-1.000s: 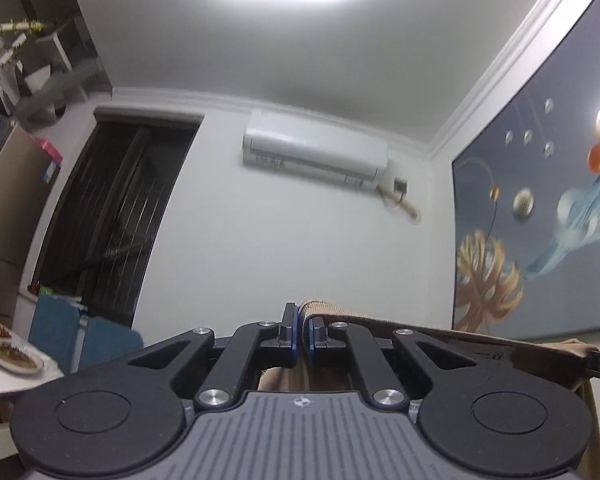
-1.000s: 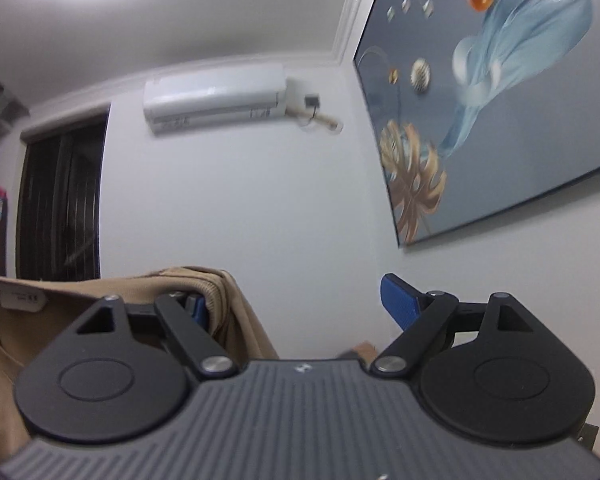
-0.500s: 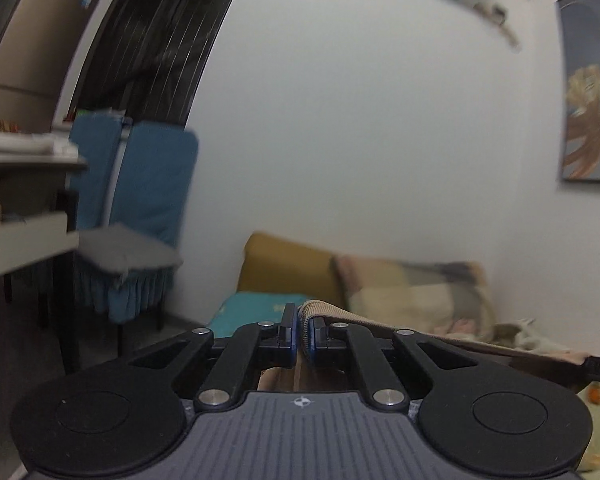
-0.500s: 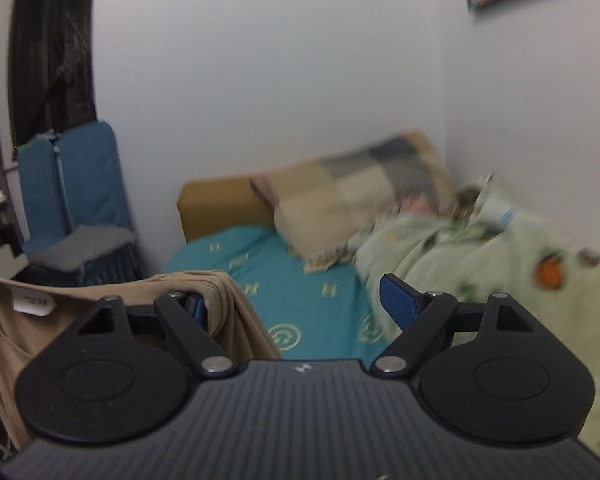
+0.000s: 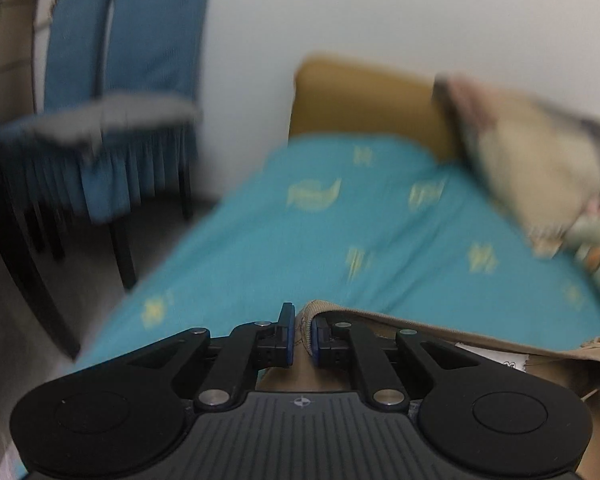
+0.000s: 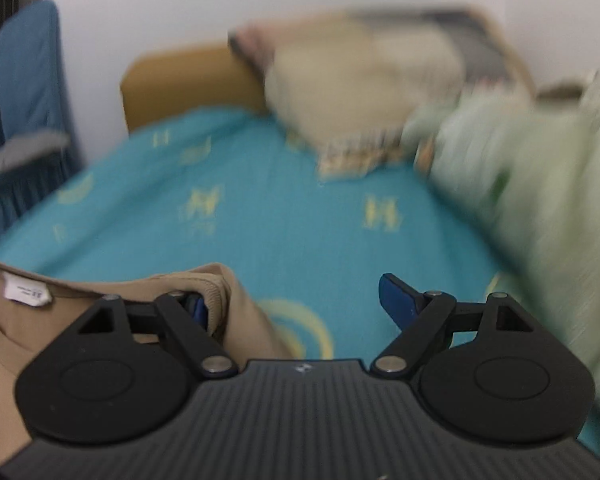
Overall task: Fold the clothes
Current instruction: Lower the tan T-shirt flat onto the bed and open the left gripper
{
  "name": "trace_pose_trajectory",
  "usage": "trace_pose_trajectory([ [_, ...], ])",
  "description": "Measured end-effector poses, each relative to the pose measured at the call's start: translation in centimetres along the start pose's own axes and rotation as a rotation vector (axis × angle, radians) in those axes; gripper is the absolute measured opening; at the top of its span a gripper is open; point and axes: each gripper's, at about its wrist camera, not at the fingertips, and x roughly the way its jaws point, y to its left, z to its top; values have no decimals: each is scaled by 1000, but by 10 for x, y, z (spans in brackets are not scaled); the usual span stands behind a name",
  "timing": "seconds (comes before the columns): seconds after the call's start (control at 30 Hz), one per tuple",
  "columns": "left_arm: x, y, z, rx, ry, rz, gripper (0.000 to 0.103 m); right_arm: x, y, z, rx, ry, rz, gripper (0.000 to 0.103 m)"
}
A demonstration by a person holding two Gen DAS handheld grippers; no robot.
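A tan garment (image 5: 440, 330) with a white label hangs between my two grippers above the bed. My left gripper (image 5: 300, 330) is shut on its ribbed edge, the cloth pinched between the blue pads. In the right wrist view the same tan garment (image 6: 228, 312) drapes over the left finger (image 6: 196, 308) of my right gripper (image 6: 296, 300), whose jaws stand wide apart. The right finger (image 6: 396, 300) is bare. The label (image 6: 26, 290) shows at the left.
The bed has a teal sheet (image 6: 284, 220) with yellow motifs, a mustard headboard (image 5: 364, 96), a patterned pillow (image 6: 364, 92) and a pale green quilt (image 6: 540, 168) at the right. A blue-covered chair (image 5: 112, 80) stands left of the bed, by a white wall.
Both wrist views have swung down from the ceiling and wall to the bed. Each gripper keeps the same hold on the tan garment throughout.
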Motion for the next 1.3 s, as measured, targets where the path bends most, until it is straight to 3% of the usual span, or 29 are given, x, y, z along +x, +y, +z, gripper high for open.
trace_pose_trajectory([
  [0.07, 7, 5, -19, 15, -2, -1, 14, 4, -5, -8, 39, 18, 22, 87],
  [0.17, 6, 4, -21, 43, -8, 7, 15, 6, 1, -6, 14, 52, 13, 89],
  [0.2, -2, 3, -19, 34, 6, 19, 30, 7, 3, -3, 0, 72, 9, 89],
  [0.23, -7, 1, -14, 29, 30, 31, 58, 7, 4, 3, -5, 106, 15, 89],
  [0.3, -16, -7, -6, 62, 64, 64, 84, 8, 6, 14, -16, 173, 26, 89],
  [0.33, -22, -10, -2, 85, 74, 72, 87, 8, 7, 20, -21, 207, 31, 87],
  [0.47, -57, -13, 8, 130, 100, 0, 90, -14, 14, 37, -47, 269, 118, 87],
  [0.7, -180, -24, 6, 191, 6, -48, 95, -112, 16, 54, -42, 183, 150, 87],
  [0.83, -272, -23, -10, 185, -65, -72, 97, -202, 4, 57, -19, 83, 179, 87],
  [0.97, -364, -19, -46, 163, -135, -85, 99, -298, -2, 34, -47, 32, 209, 87],
  [1.1, -445, -15, -97, 151, -181, -78, 100, -379, -7, -9, -40, 1, 243, 87],
  [1.3, -511, -3, -186, 133, -217, -61, 100, -443, -21, -76, -26, -40, 258, 87],
])
